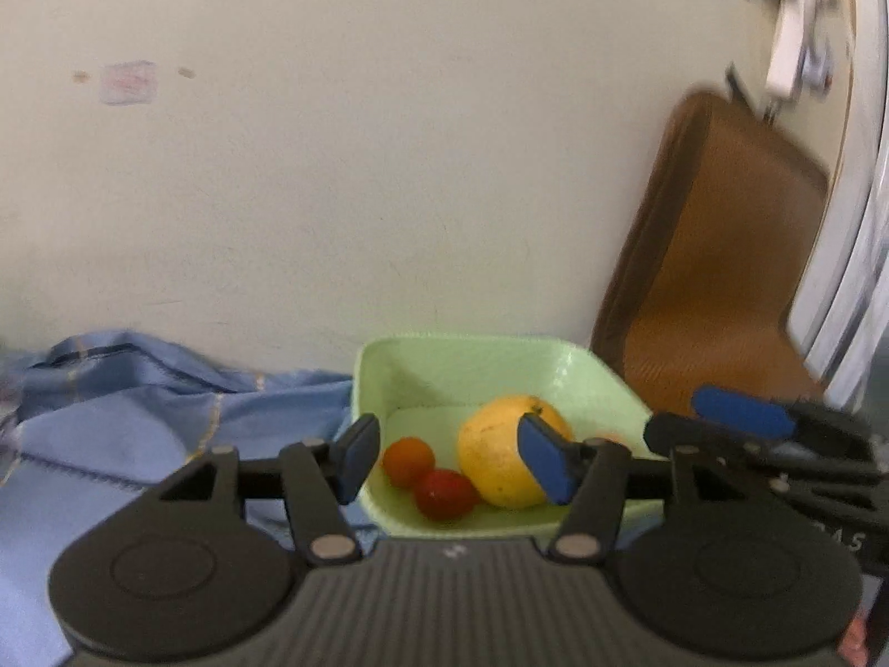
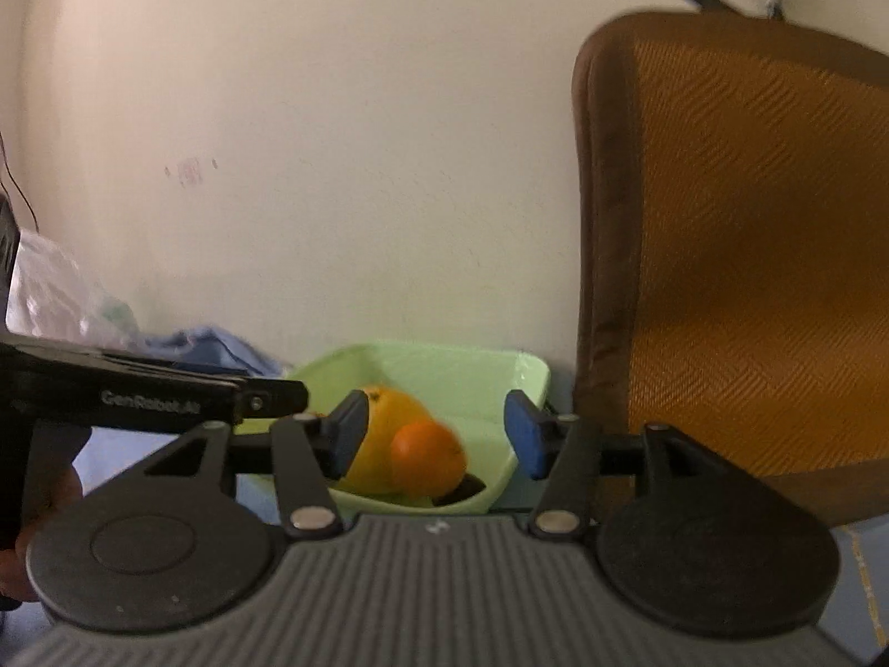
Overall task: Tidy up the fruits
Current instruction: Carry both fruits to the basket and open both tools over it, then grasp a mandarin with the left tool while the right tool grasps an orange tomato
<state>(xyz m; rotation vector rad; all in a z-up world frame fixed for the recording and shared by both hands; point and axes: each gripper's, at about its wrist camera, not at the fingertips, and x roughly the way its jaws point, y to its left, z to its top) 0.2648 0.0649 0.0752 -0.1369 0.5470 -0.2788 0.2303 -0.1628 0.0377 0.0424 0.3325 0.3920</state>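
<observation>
My left gripper (image 1: 450,458) hangs above the near edge of the pale green square plastic bowl (image 1: 472,358), jaws partly apart with nothing between the blue pads. Seen through the gap, well beyond the fingertips, is the fruit — a large yellow-orange citrus (image 1: 497,453), a small orange tomato-like fruit (image 1: 407,458) and a small red one (image 1: 444,493) touching it, all on the bowl's floor.

My right gripper (image 2: 436,439) faces the same bowl (image 2: 444,367) from the other side, jaws likewise partly apart and empty. In its view a small round orange fruit (image 2: 428,458) lies against the large citrus (image 2: 378,439); a dark object just below them is too blurred to name. Each tool appears at the edge of the other's view — the right one (image 1: 750,433) beside the bowl's far corner.

The bowl rests on a rumpled light blue cloth (image 1: 139,417), close to a cream wall (image 1: 361,167). A brown-framed chair back with orange mesh (image 2: 750,250) stands just beside the bowl, against the wall.
</observation>
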